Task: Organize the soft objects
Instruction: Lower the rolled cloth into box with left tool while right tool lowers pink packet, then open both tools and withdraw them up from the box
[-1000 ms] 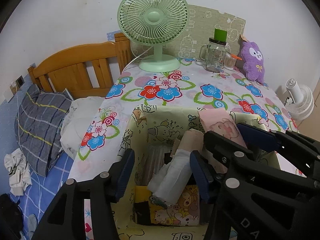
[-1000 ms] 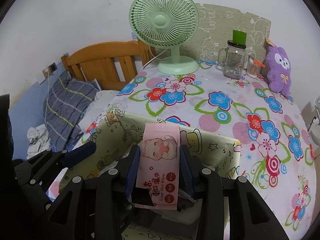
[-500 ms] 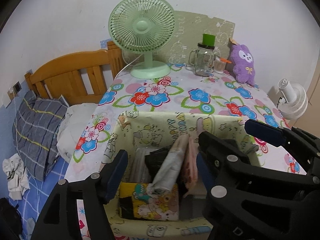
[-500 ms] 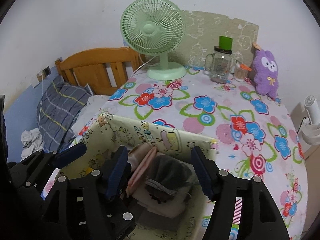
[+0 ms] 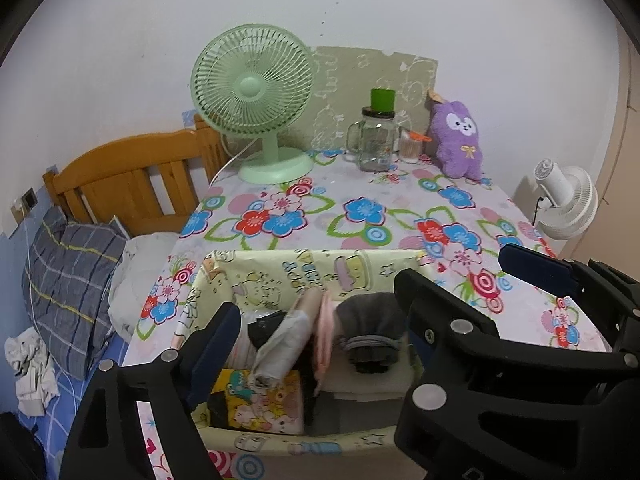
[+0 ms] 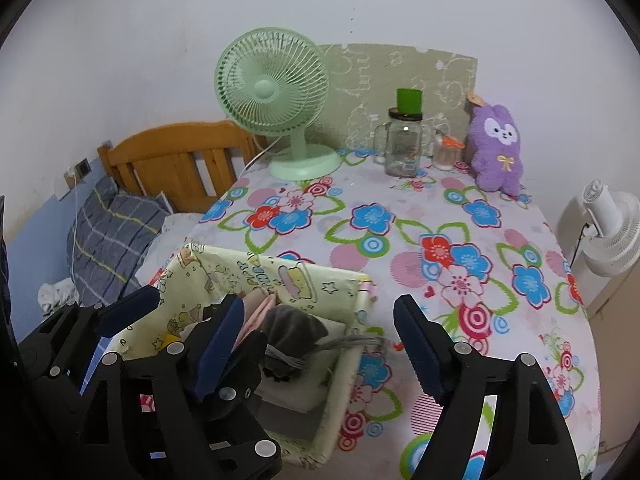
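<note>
Both grippers hang wide apart with nothing in them, just above the yellow cartoon storage box (image 5: 304,268) on the flowered tablecloth (image 6: 460,216). The box already holds the soft things: a pink wipes pack (image 5: 325,332), a rolled grey cloth (image 5: 280,344) and a grey drawstring pouch (image 6: 294,326). The purple plush bunny (image 6: 497,148) sits upright at the far corner, well apart from the box, beyond it and to the right. The right gripper (image 6: 316,348) looks nearer to it than the left gripper (image 5: 316,344), so it is probably the one to go.
</note>
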The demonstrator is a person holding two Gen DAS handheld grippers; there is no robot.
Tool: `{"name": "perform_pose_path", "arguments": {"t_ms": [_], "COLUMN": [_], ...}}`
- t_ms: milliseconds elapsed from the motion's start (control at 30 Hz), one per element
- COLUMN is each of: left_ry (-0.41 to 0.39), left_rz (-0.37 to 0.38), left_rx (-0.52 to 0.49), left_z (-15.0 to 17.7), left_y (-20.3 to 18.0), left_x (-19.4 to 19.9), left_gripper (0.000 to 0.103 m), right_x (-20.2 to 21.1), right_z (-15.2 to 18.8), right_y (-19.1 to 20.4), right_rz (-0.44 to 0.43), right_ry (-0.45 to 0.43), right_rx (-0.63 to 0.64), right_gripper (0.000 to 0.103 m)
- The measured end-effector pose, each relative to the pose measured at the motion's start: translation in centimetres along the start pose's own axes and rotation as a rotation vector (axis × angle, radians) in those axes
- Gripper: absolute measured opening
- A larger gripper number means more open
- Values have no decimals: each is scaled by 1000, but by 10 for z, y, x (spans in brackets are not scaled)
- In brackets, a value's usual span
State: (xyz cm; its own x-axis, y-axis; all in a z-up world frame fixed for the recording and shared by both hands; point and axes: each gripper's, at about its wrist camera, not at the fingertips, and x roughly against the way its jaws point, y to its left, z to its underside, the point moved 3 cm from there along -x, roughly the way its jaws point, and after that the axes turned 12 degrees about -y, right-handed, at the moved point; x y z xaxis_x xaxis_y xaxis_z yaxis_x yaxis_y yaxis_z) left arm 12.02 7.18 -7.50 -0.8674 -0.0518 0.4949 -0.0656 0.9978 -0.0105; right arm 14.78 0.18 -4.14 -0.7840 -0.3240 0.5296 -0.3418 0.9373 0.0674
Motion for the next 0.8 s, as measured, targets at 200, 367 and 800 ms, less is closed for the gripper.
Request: {"name": "perform_pose_path", "arguments": {"t_ms": [200,367,800], "left_ry": [-24,-52,-136], "left_rz": [19,31,59], "left_rx": [-20,-31,-62], "left_z": [-4,-8,-21], "left_y": [-16,-28,-56], "left_x": [10,21,56], "left_gripper": [91,94,101], "right_x": [18,35,87], "right_z": [-2,-4,-7], "right_y": [-13,-24,-53], "right_rz": [28,48,104], "right_ry": [-28,-59,-147], "right_rx": [-9,-20,-53], "right_gripper": [84,89,90]}}
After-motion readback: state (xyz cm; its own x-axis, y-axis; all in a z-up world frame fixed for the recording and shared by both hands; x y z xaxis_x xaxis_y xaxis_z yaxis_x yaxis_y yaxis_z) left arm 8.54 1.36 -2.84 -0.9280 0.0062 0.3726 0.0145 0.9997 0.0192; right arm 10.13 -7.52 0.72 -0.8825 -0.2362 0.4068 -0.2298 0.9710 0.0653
